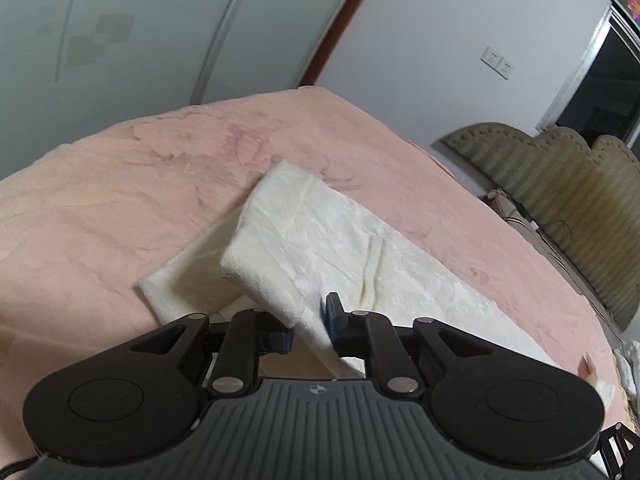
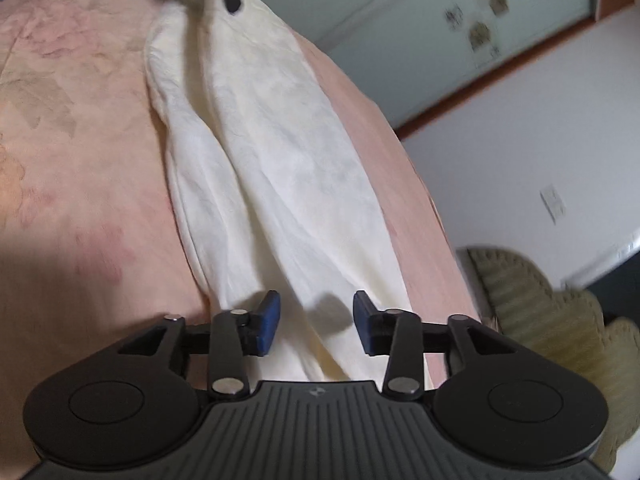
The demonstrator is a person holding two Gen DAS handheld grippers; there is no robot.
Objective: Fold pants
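While the pink bedspread (image 1: 120, 200) fills most of both views, its faint floral pattern runs from the lower left to the centre right of the left wrist frame, and it takes the whole left side of the right wrist frame. Pale glass wardrobe doors (image 1: 140, 32) sit across the upper left of the left wrist frame; a white wall with 2 sockets (image 1: 498, 63) sits at upper right. An olive ribbed headboard (image 1: 560, 184) curves along the right edge there and shows again at lower right in the right wrist frame. White pants (image 2: 272, 160) lie lengthwise on the bedspread, a long cream band running from the top centre to the bottom centre of the right wrist frame, with 2 layers showing along the left side. In the left wrist frame the near end of the pants is lifted and doubled over, its folded corner hanging above a lower layer that lies flat at centre left. Left gripper (image 1: 310, 328), bottom centre of its frame: blue pads pressed onto the raised cloth edge, pinching it. Right gripper (image 2: 316, 322), bottom centre of its frame: blue pads spread wide, cloth visible between them, nothing clamped. At the top centre of the right wrist frame the far end of the pants hangs from dark, blurred hardware.
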